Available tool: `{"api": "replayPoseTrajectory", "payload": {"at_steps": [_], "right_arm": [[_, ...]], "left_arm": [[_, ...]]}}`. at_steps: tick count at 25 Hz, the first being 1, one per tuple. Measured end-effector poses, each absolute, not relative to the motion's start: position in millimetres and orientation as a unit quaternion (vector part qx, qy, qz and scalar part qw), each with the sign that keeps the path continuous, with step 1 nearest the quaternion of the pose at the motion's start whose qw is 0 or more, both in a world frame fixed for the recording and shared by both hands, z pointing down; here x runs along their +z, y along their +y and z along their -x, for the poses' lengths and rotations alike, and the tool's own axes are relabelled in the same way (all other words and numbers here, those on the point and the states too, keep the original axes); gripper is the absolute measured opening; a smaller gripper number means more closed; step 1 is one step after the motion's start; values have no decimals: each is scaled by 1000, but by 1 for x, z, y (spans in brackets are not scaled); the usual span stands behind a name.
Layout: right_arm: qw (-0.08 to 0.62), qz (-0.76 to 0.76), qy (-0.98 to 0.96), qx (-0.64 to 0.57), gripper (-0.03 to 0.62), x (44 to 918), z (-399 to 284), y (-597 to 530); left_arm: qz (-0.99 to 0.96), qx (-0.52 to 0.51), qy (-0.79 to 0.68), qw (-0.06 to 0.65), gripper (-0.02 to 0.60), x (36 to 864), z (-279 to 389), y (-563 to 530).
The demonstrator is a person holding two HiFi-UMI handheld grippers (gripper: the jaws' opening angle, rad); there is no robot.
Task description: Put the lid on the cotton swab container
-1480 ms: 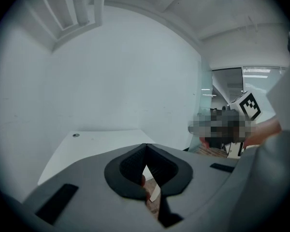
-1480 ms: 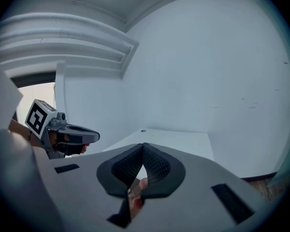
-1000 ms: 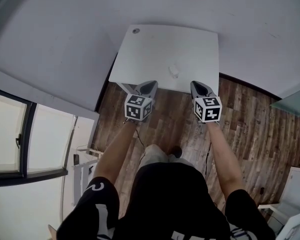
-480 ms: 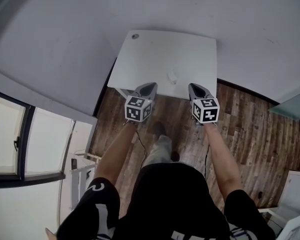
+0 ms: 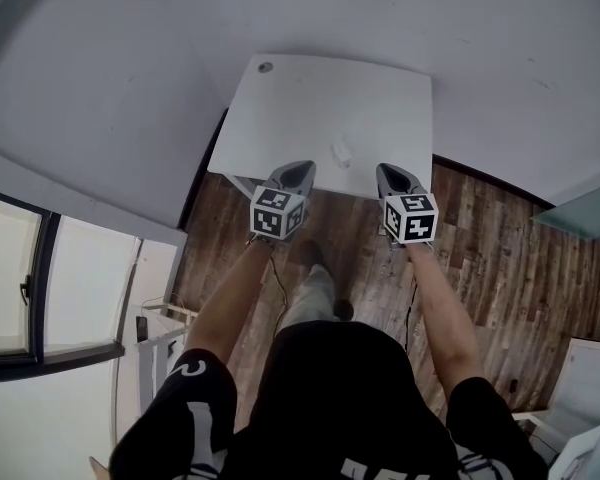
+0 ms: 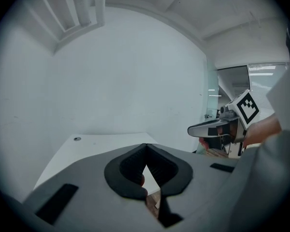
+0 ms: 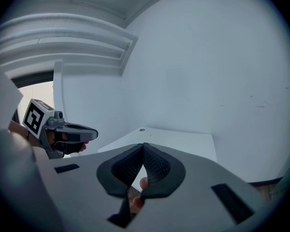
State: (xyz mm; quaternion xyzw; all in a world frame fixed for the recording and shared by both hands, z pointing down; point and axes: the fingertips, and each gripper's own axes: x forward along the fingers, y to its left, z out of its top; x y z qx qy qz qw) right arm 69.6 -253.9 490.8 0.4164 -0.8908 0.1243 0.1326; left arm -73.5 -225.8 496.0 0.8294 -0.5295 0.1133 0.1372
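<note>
Two tongs are held out side by side over the near edge of a white tabletop, one in each of the person's hands. The left tongs have their jaws pressed together, the dark ribbed pads meeting at the tip with nothing between them. The right tongs are likewise closed and empty. Each carries a cube with black and white square markers behind the jaws. Both point forward and slightly down toward the tabletop, and they are well apart from each other.

The cotton swab container shows as a small pale thing lying on the tabletop close to its near edge, ahead of the tongs and between their two lines, touched by neither. It is too small to tell the lid from the body. A small round dark fitting sits at the far left corner of the tabletop.

The tabletop stands in a corner of plain pale walls. Under the person is a dark wood-plank floor. The person wears a black shirt, with bare forearms reaching out to the tongs.
</note>
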Motion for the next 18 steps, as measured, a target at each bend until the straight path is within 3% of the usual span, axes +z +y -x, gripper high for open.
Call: {"api": "replayPoseTrajectory", "payload": {"at_steps": [18], "right_arm": [[166,-429,-871,173,14,561,-48,-328]], "left_arm": [[-848,121,-483,182,20,568,76,-301]]}}
